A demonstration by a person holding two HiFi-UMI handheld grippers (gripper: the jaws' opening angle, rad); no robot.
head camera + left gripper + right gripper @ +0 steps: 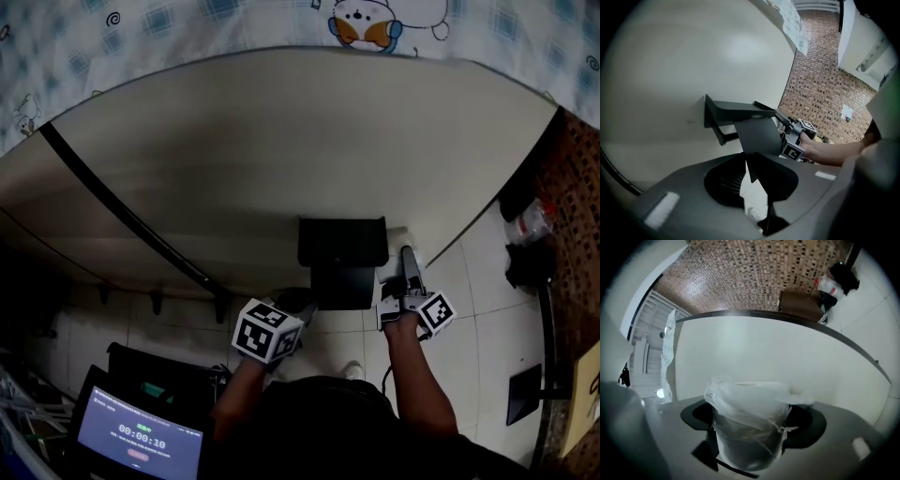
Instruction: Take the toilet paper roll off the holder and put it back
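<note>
A black wall holder [342,239] juts from the pale wall, its cover flap [759,136] slanting down toward my left gripper [757,187]. The flap's lower corner lies between the left jaws, with a strip of light floor still showing beside it. In the head view the left gripper [298,302] sits at the holder's lower left. My right gripper [750,439] is shut on the toilet paper roll [747,423], which is wrapped in a clear plastic bag. From above, the right gripper [406,264] holds the roll [397,238] just right of the holder.
A dark rail [122,211] runs slantwise across the wall. A lit screen [141,436] stands at the lower left on the tiled floor. A brick wall [577,187] and a dark bag [525,262] are at the right. Printed cloth [281,23] hangs above.
</note>
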